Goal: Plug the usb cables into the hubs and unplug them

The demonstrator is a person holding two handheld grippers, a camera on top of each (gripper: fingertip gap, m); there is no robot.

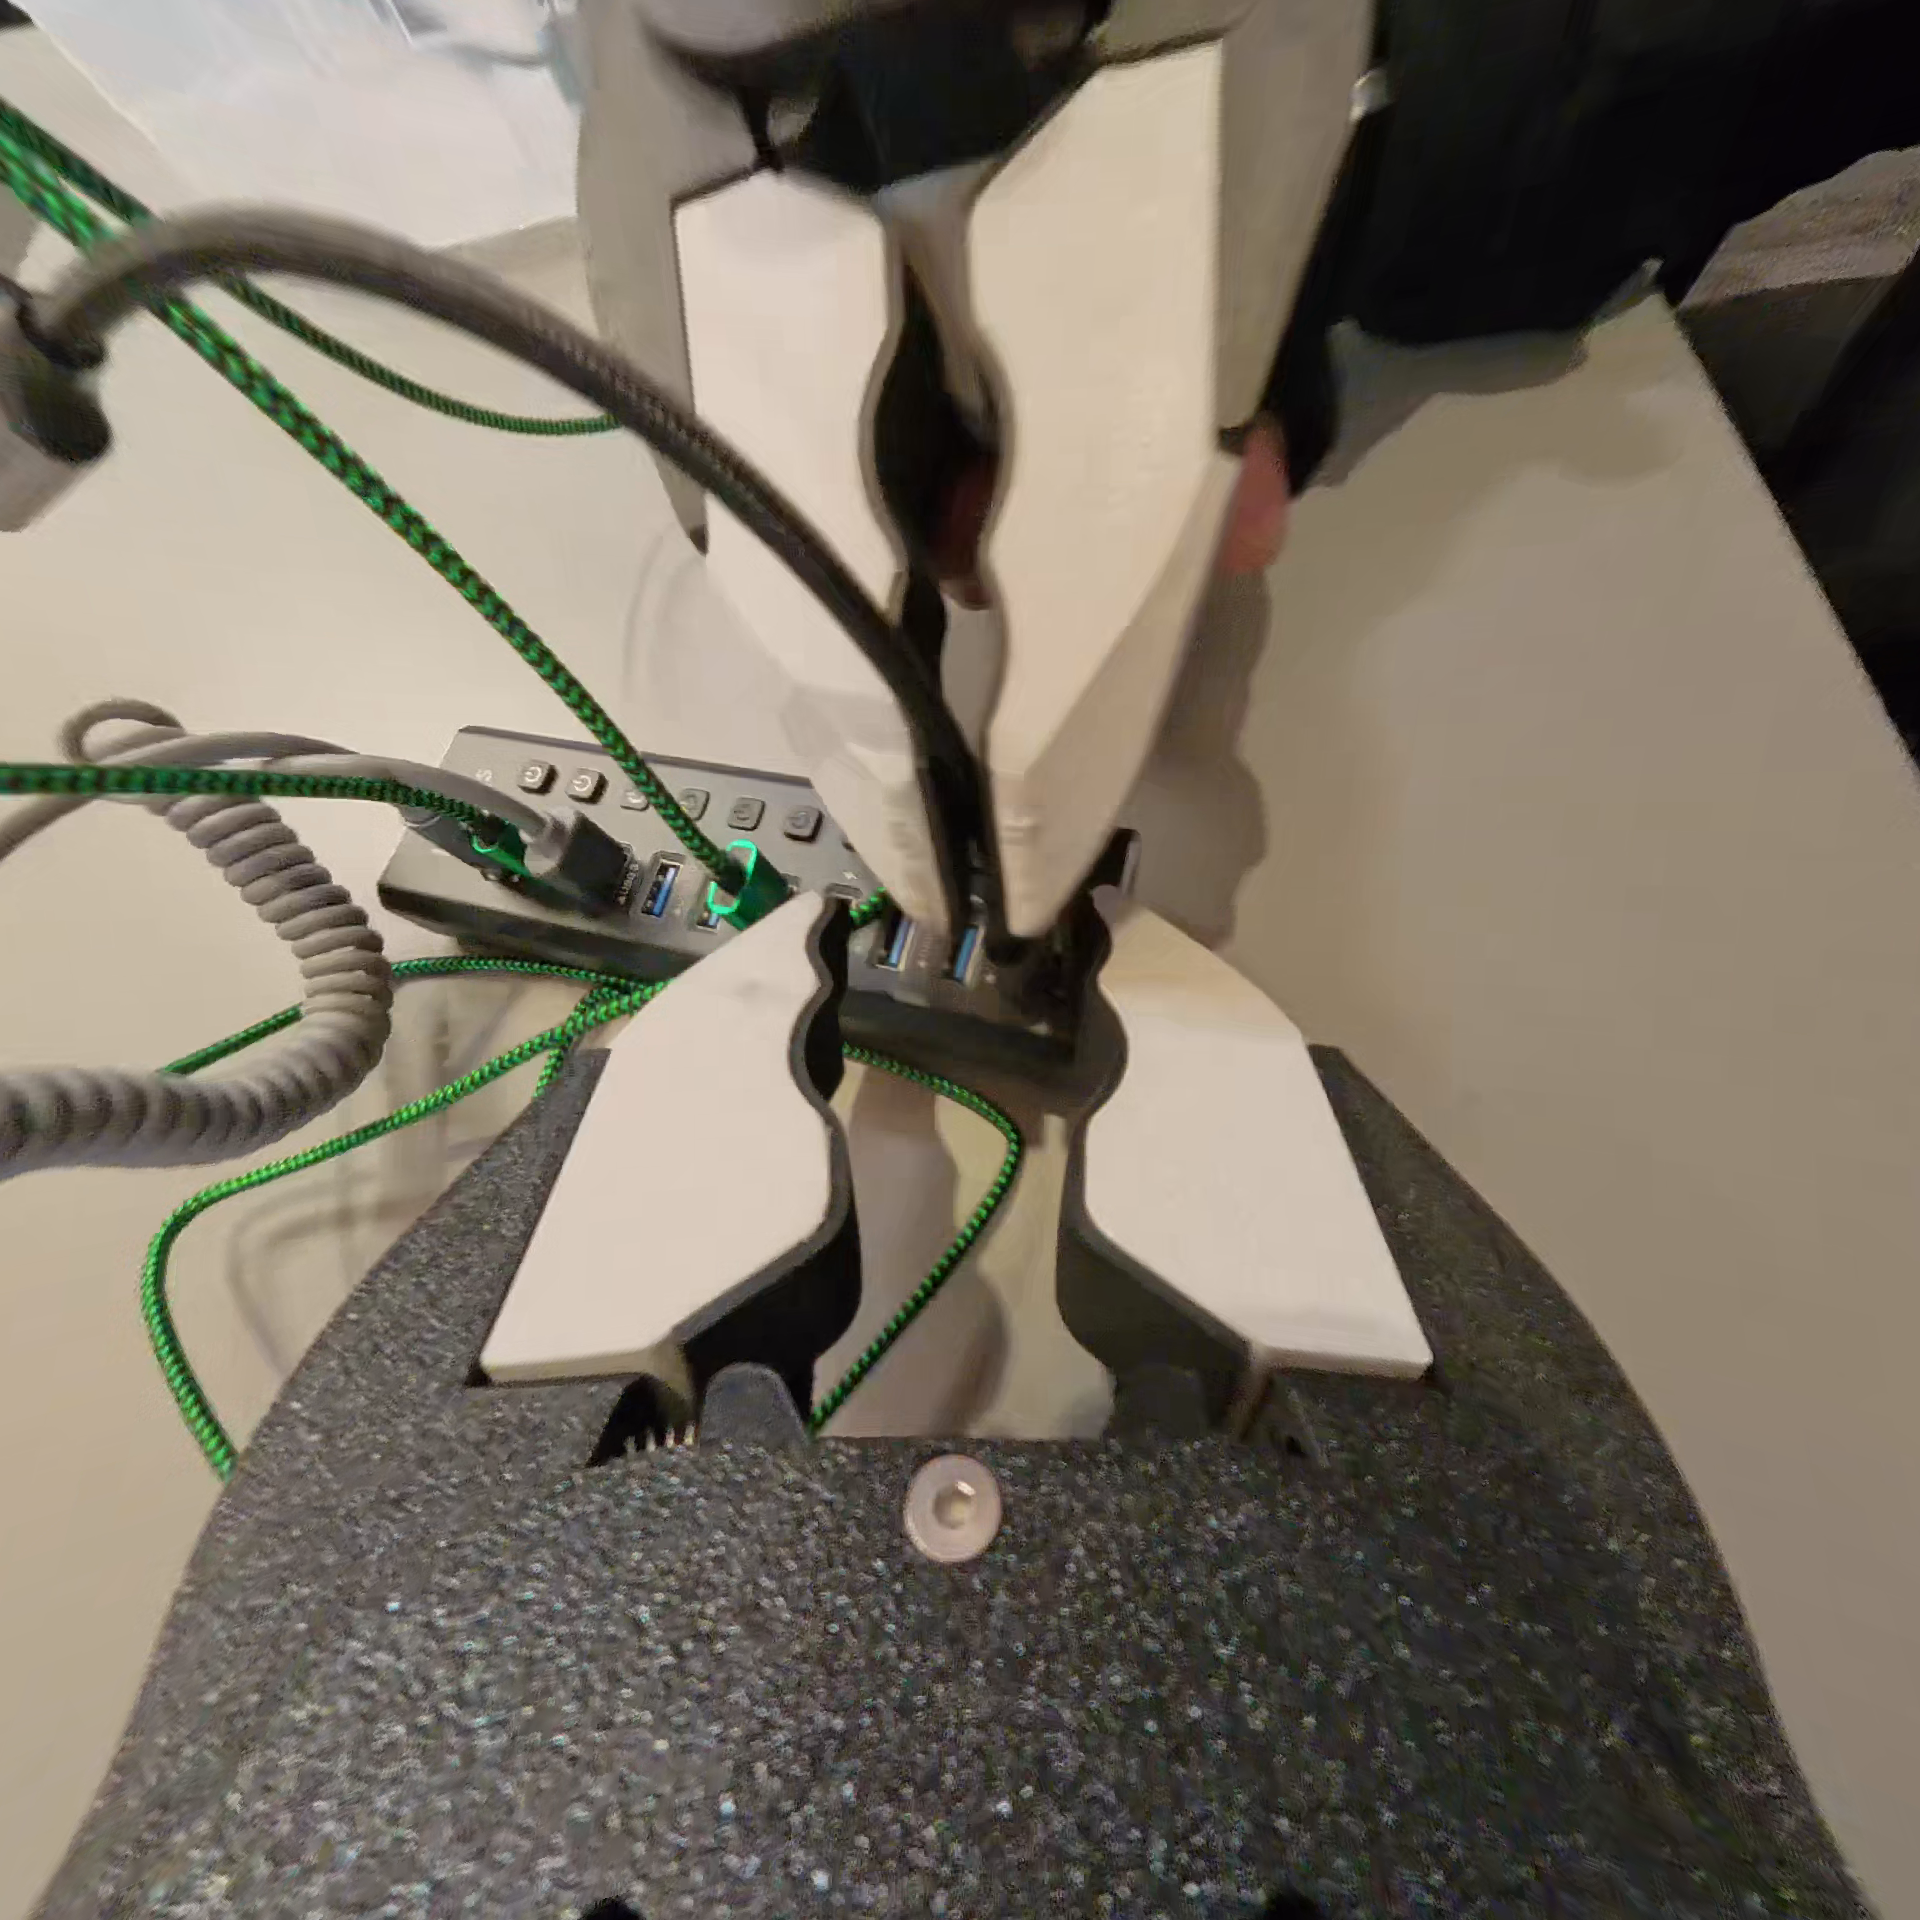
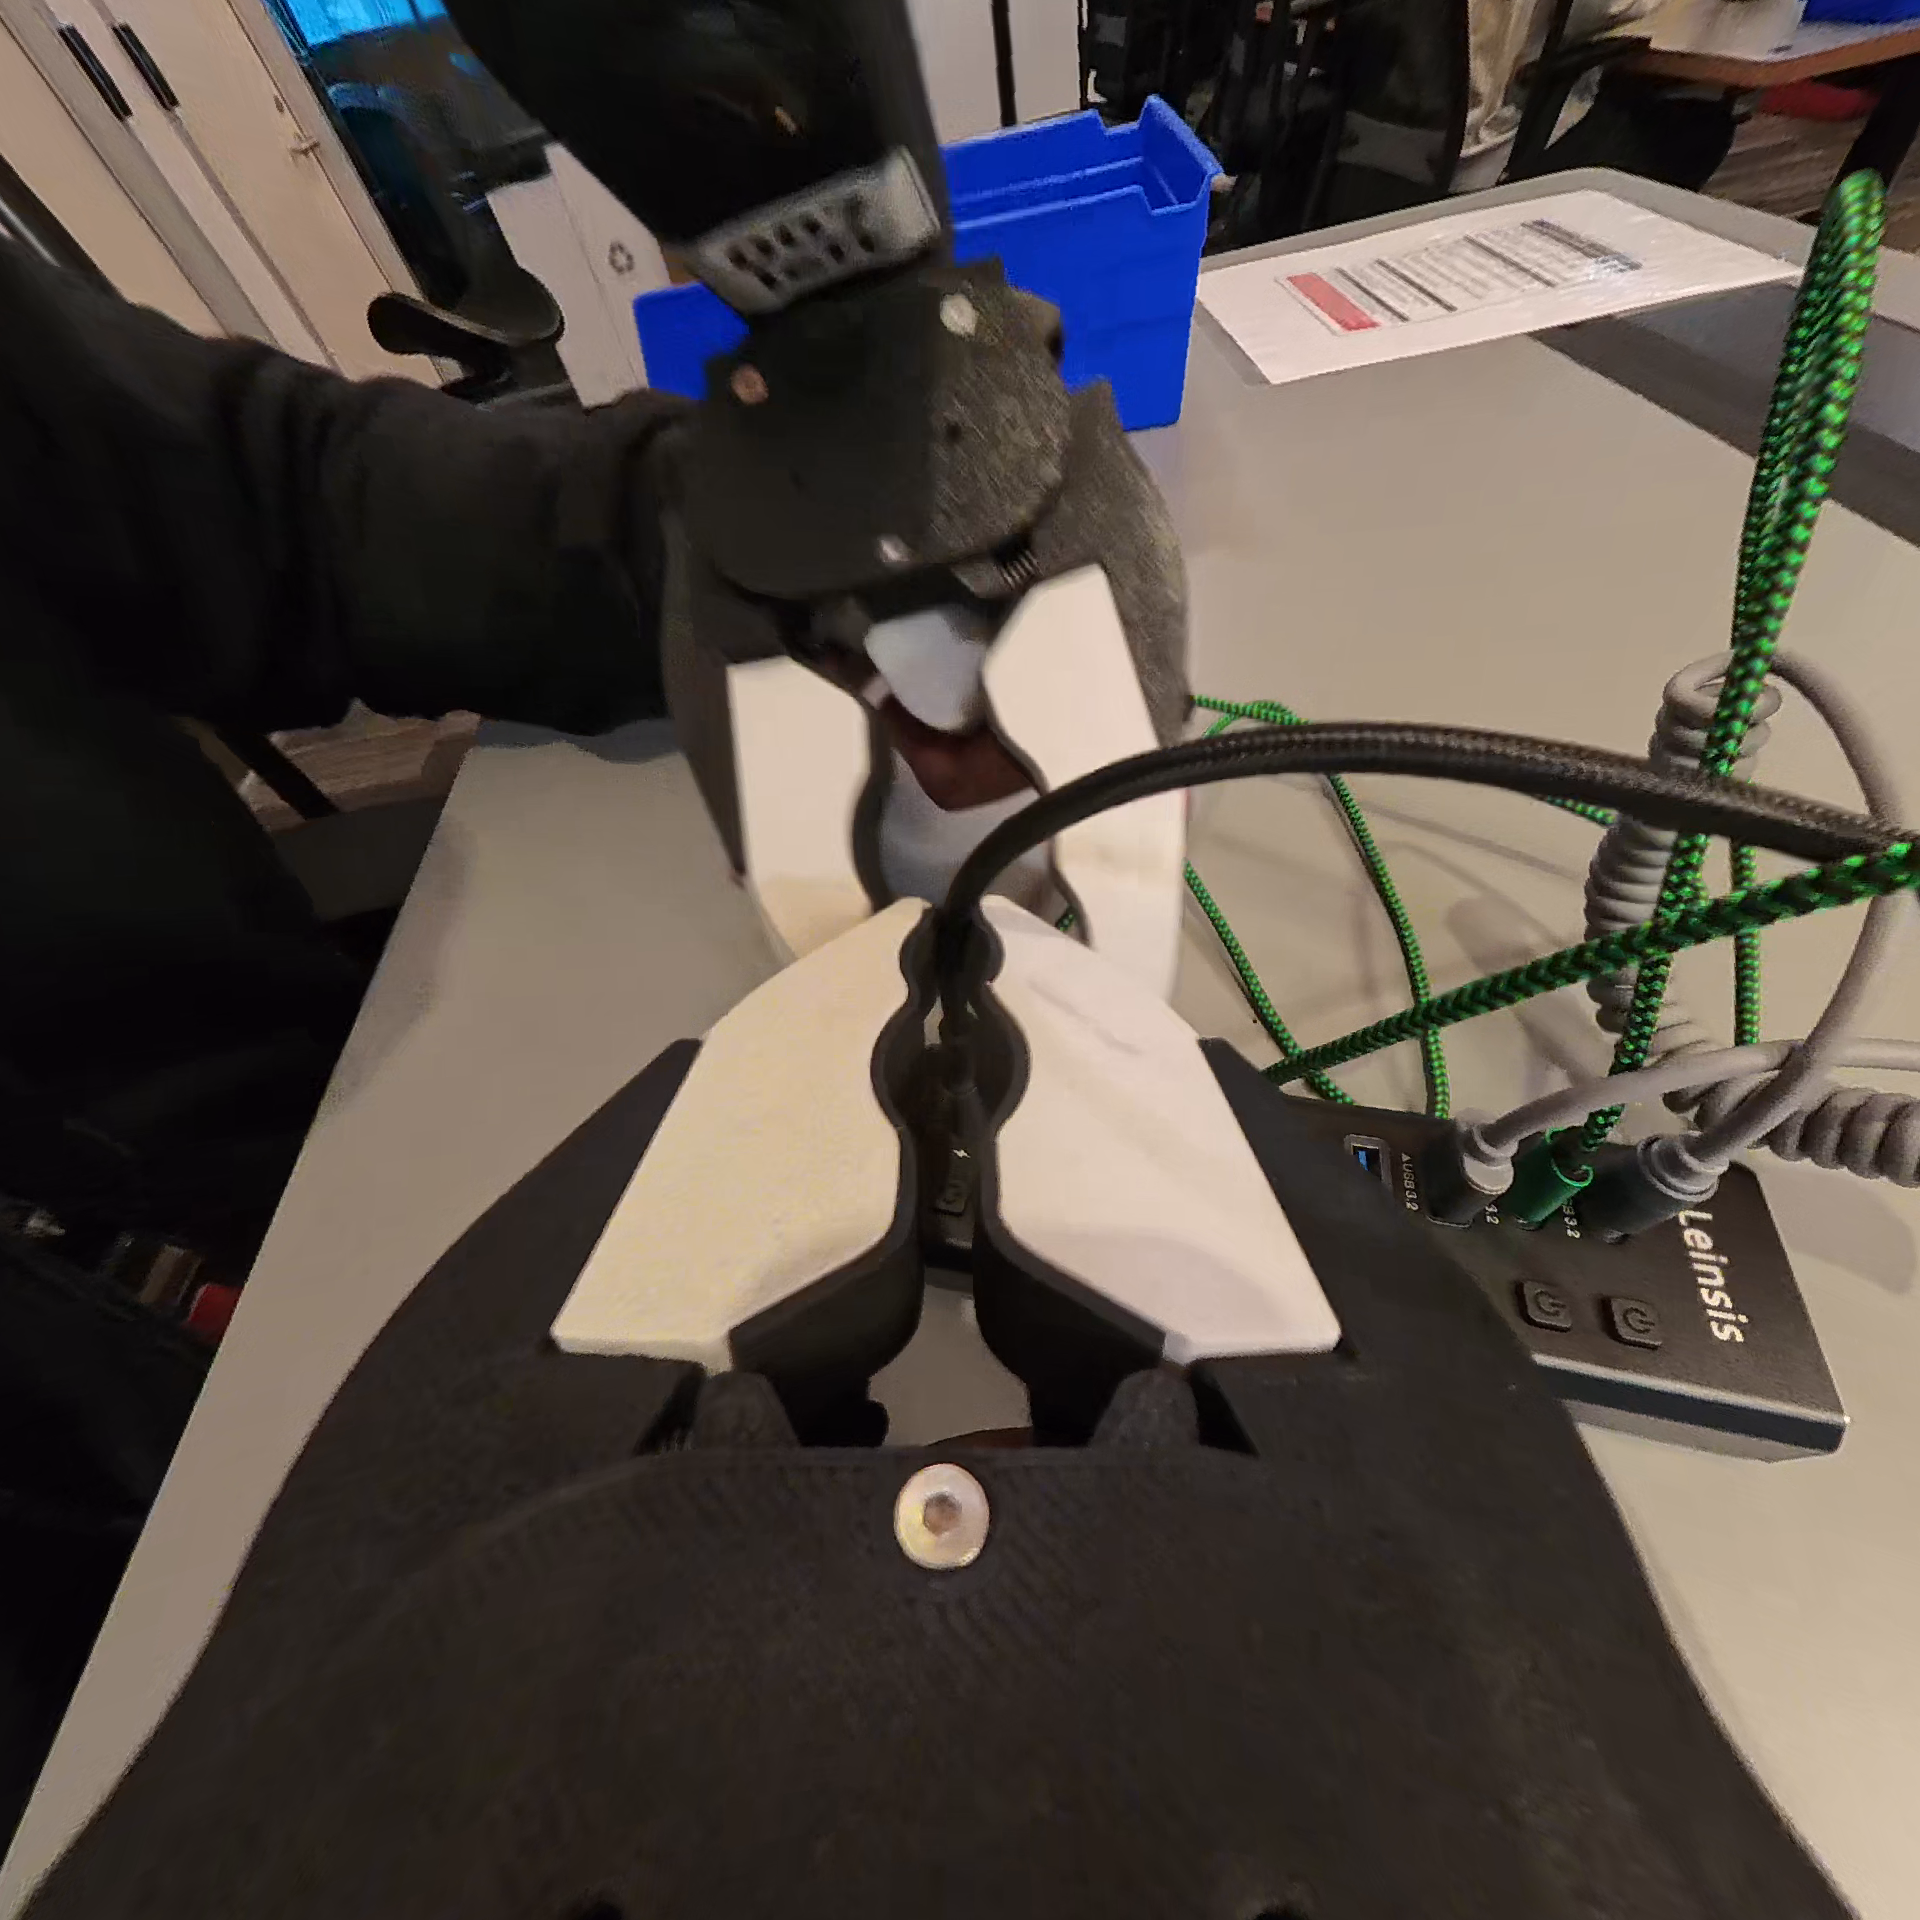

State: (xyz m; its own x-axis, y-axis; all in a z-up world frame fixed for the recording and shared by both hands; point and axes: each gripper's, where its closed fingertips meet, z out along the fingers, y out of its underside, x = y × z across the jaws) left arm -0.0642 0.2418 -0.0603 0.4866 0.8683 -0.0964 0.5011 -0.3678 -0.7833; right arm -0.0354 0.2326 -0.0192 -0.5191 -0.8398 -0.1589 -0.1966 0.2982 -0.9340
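Observation:
A dark hub (image 1: 623, 821) with a row of buttons lies on the table, also in the right wrist view (image 2: 1714, 1340). Green braided cables (image 1: 436, 582) and a grey coiled cable (image 1: 301, 935) are plugged into it. My left gripper (image 1: 966, 925) straddles the hub's right end, its white pads (image 1: 727, 1122) against both sides. My right gripper (image 2: 951, 914) is shut on the black plug (image 2: 951, 1143) of a black braided cable (image 2: 1455, 758). It comes down from above (image 1: 956, 914) at the hub's end ports. I cannot tell whether the plug is seated.
A blue bin (image 2: 1081, 239) and a printed sheet (image 2: 1455, 270) sit at the table's far side. A person's black sleeve (image 2: 312, 540) holds the left gripper. Loose green cable loops (image 1: 260, 1195) lie under the left gripper. The table edge (image 1: 1766, 540) is close on the right. My hands' fingertips stand some 4 cm from each other.

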